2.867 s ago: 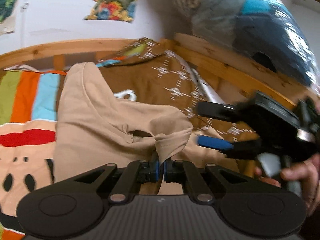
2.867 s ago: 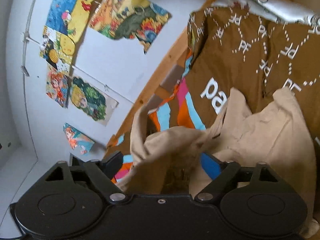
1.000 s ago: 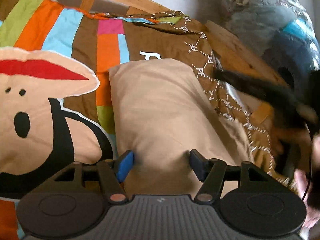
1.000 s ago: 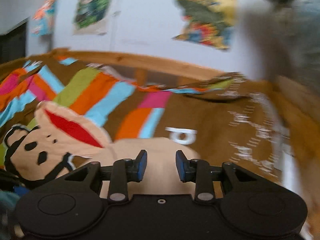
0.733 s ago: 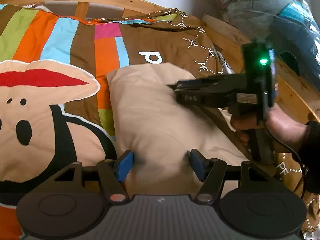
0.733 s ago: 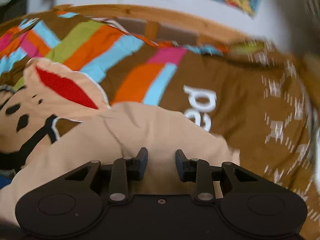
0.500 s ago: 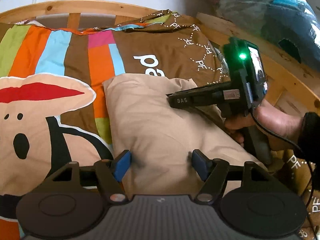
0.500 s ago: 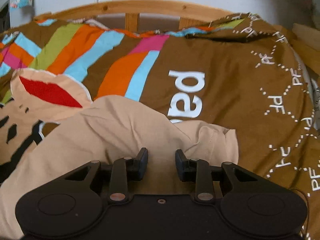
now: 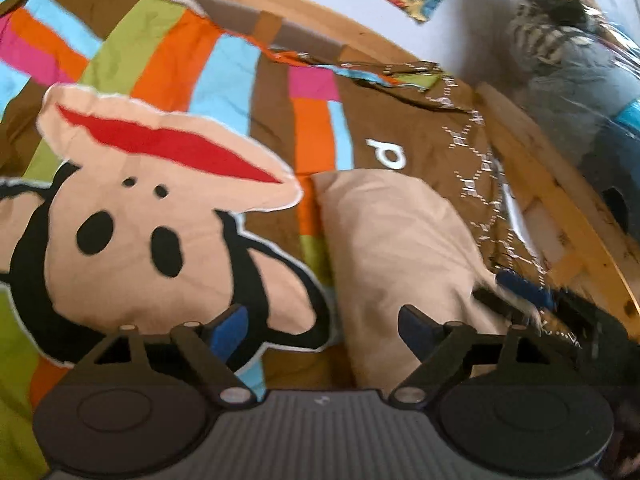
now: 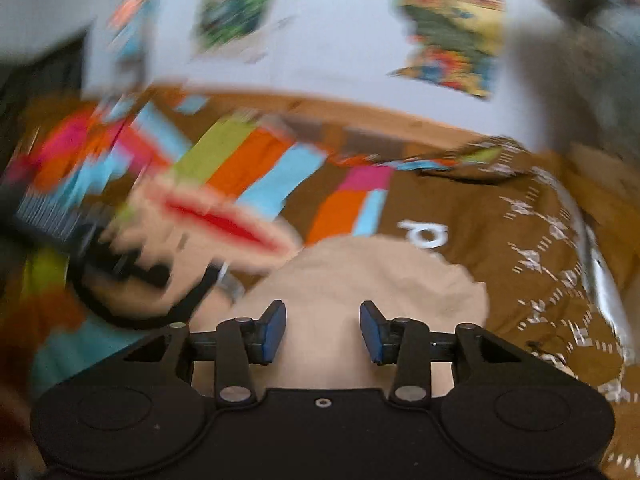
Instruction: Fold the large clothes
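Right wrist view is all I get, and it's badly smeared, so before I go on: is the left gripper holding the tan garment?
Observer: No. The left gripper is open and holds nothing; the tan garment lies on the duvet under its right finger.
Operator: Where do my own fingers show?
Observer: The right gripper appears, blurred, at the garment's right edge, near the wooden bed frame.
Operator: And the garment's shape?
Observer: A long folded strip, its left edge running alongside the monkey-face print.
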### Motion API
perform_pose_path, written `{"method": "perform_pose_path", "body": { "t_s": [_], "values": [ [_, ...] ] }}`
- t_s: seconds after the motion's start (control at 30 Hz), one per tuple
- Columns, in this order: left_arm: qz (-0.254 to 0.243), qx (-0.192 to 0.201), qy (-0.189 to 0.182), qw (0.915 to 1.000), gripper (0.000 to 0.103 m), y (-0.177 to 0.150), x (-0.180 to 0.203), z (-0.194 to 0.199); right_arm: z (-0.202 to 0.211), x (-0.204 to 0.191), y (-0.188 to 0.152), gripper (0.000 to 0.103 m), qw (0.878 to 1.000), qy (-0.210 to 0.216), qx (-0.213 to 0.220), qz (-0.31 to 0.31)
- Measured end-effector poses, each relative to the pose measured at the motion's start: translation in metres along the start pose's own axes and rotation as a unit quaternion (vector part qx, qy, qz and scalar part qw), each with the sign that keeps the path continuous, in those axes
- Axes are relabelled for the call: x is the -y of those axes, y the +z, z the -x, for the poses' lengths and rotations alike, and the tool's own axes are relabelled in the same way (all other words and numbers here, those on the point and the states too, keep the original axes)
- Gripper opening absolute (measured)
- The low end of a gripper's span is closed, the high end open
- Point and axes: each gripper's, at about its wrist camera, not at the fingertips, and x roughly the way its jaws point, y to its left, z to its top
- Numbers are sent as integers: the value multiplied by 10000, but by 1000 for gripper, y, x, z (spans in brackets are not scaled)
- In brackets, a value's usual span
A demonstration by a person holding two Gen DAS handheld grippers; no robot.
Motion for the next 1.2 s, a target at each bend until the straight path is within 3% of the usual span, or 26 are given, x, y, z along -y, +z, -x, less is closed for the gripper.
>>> {"method": "perform_pose_path", "body": {
  "t_s": [0.1, 0.23, 0.37, 0.5, 0.53, 0.57, 0.63, 0.77, 0.87, 0.93, 1.0, 1.2],
  "values": [
    [32, -65, 17, 10000, 86, -1, -3, -7, -10, -9, -20, 42, 9985, -359, -163, 384],
    [137, -87, 46, 9999, 87, 1, -7, -15, -26, 8, -43, 41, 9981, -102, -237, -552],
    [217, -168, 78, 9996, 87, -2, -7, -21, -28, 9, -47, 42, 9979, -125, -197, -596],
    [181, -153, 29, 9997, 91, -4, -3, -17, -11, 21, -45, 45, 9945, 38, -76, -1044],
    [182, -135, -15, 9997, 92, -5, -2, -17, -4, 26, -45, 51, 9930, 43, 3, -1176],
    [182, -117, -70, 9997, 95, -5, -2, -16, 4, 31, -45, 64, 9917, 9, 88, -1283],
    [193, -86, -155, 9997, 97, -5, -1, -17, 21, 43, -46, 77, 9888, -160, 287, -1453],
    [232, -103, -358, 9990, 97, -6, 0, -24, 39, 69, -50, 83, 9822, -915, 278, -1614],
    [228, -196, -433, 9986, 97, -7, 2, -32, 42, 98, -57, 91, 9682, -1353, 128, -2101],
    [181, -245, -473, 9984, 97, -10, 4, -37, 34, 118, -64, 98, 9588, -1342, -240, -2493],
    [114, -316, -483, 9983, 98, -13, 6, -42, 24, 132, -71, 97, 9512, -1260, -502, -2772],
    [88, -290, -483, 9984, 102, -17, 5, -48, 7, 132, -70, 96, 9628, -1109, -653, -2377]
  ]
}}
